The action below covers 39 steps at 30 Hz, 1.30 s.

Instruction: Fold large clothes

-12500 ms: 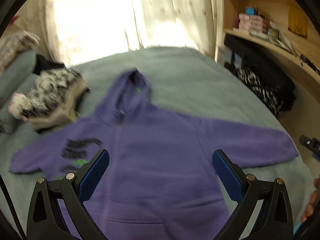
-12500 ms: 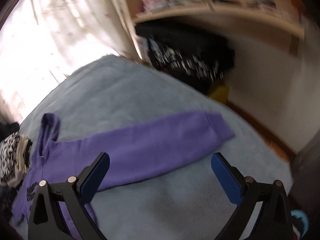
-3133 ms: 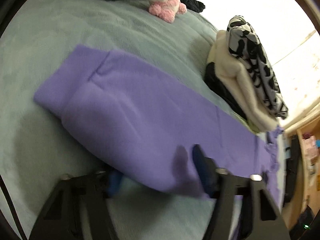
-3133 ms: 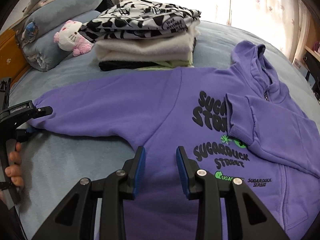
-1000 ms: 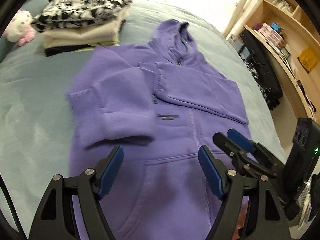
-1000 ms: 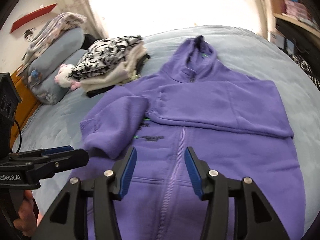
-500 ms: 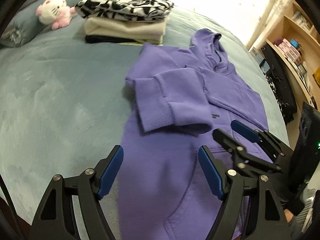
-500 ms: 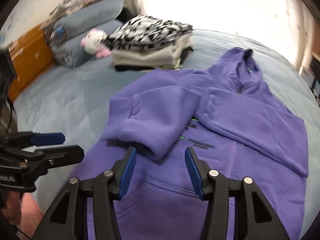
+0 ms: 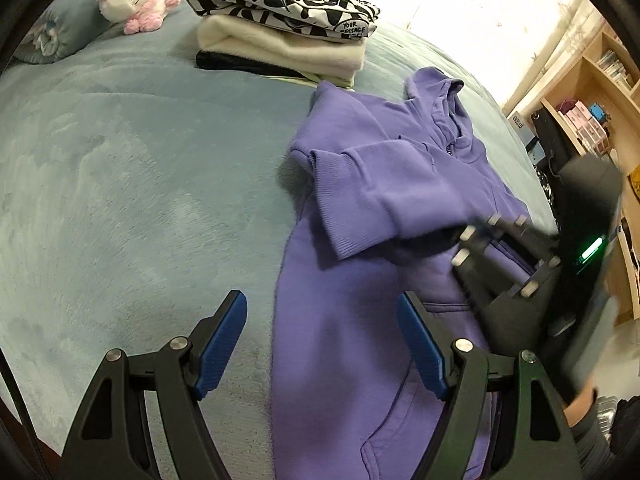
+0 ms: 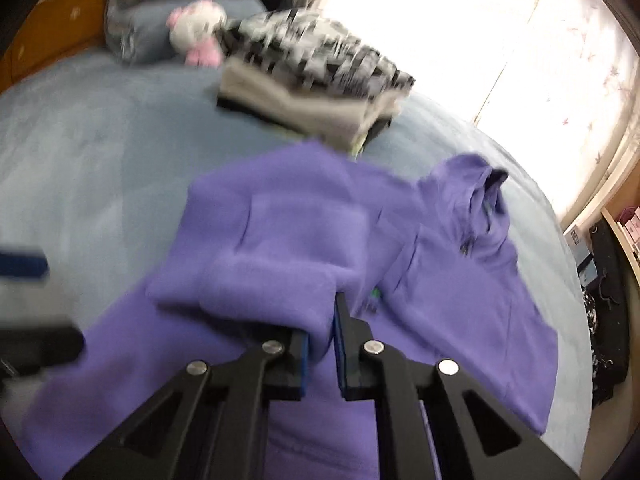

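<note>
A purple hoodie (image 9: pixel 404 160) lies face up on the bed, both sleeves folded across its chest. The near sleeve (image 9: pixel 360 208) ends in a ribbed cuff at the hoodie's left edge. My right gripper (image 10: pixel 320 344) has its jaws closing tight on the near edge of this sleeve (image 10: pixel 280 264), with fabric pinched between the blue pads. In the left wrist view it reaches in from the right, blurred (image 9: pixel 500 256). My left gripper (image 9: pixel 320 316) hangs open above the hoodie's lower left edge, nothing between its fingers.
A stack of folded clothes (image 9: pixel 288 32) sits on the grey-blue bed cover (image 9: pixel 140 180) just beyond the hoodie's shoulder. A white and pink plush toy (image 9: pixel 132 0) and a pillow (image 9: pixel 60 36) lie further back. Wooden shelves (image 9: pixel 592 92) stand right of the bed.
My right gripper went from half open above the hoodie to shut on the folded sleeve's edge. Both grippers have shifted towards the hoodie's left side.
</note>
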Tool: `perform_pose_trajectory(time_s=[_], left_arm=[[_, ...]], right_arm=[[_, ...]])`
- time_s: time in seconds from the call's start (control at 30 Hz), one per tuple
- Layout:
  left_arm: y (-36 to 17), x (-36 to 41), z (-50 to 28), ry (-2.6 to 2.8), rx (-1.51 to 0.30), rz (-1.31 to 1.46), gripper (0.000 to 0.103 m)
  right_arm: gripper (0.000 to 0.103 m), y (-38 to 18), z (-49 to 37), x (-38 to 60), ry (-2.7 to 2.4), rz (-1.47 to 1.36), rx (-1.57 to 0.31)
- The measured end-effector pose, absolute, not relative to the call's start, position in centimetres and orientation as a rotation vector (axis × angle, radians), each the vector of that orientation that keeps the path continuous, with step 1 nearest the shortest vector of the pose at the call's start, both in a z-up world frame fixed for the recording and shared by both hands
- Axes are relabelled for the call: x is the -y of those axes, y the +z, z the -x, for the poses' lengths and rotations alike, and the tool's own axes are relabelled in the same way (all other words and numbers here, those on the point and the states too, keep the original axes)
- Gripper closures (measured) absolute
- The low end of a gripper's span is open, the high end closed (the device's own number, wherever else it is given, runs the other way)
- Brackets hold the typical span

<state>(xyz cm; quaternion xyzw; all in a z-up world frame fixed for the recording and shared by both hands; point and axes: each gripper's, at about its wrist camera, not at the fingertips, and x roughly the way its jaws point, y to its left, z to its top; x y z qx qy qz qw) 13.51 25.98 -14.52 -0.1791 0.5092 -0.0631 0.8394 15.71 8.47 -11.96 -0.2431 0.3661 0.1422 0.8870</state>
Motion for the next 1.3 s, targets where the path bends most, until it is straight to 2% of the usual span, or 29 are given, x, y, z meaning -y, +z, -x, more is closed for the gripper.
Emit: perform_pose_trajectory(time_s=[0.17, 0.33, 0.4, 0.5, 0.57, 0.63, 0.77, 1.0, 1.13, 1.3], left_arm=[[-14.4, -26.1, -13.4, -0.14, -1.067, 0.383, 0.027], [-14.1, -25.4, -13.4, -0.16, -1.053, 0.369, 0.027], [-14.1, -25.1, -13.4, -0.169, -1.055, 0.358, 0.027], [-14.3, -24.5, -13.6, -0.179, -1.066, 0.345, 0.027], [-14.4, -24.1, -13.8, -0.186, -1.072, 0.34, 0.027], [-14.4, -23.8, -13.9, -0.189, -1.074, 0.332, 0.027], [-14.4, -22.9, -14.4, -0.192, -1.08, 0.317, 0.027], [-14.4, -21.0, -15.1, -0.217, -1.081, 0.312, 0.027], [-14.6, -20.3, -15.1, -0.224, -1.088, 0.287, 0.027], [-15.3, -20.8, -15.4, -0.2, -1.102, 0.294, 0.027]], right_arm=[[0.095, -5.7, -17.1, -6.0, 0.288, 0.38, -0.612], [0.095, -1.9, -19.5, 2.8, 0.229, -0.001, -0.57], [0.094, -3.5, -20.8, 7.2, 0.211, -0.211, -0.658], [0.088, -10.2, -22.4, 13.9, 0.186, -0.644, -0.926], [0.087, -14.4, -22.1, 16.1, 0.14, -0.765, -1.075], [0.087, -15.9, -21.0, 16.5, 0.102, -0.692, -1.104], [0.086, -15.1, -19.3, 14.3, 0.142, -0.422, -1.099], [0.068, -12.2, -17.9, 6.6, 0.209, 0.165, -0.911], [0.067, -13.3, -16.7, 1.5, 0.256, 0.551, -0.778], [0.067, -16.6, -15.9, -2.0, 0.337, 0.883, -0.707]])
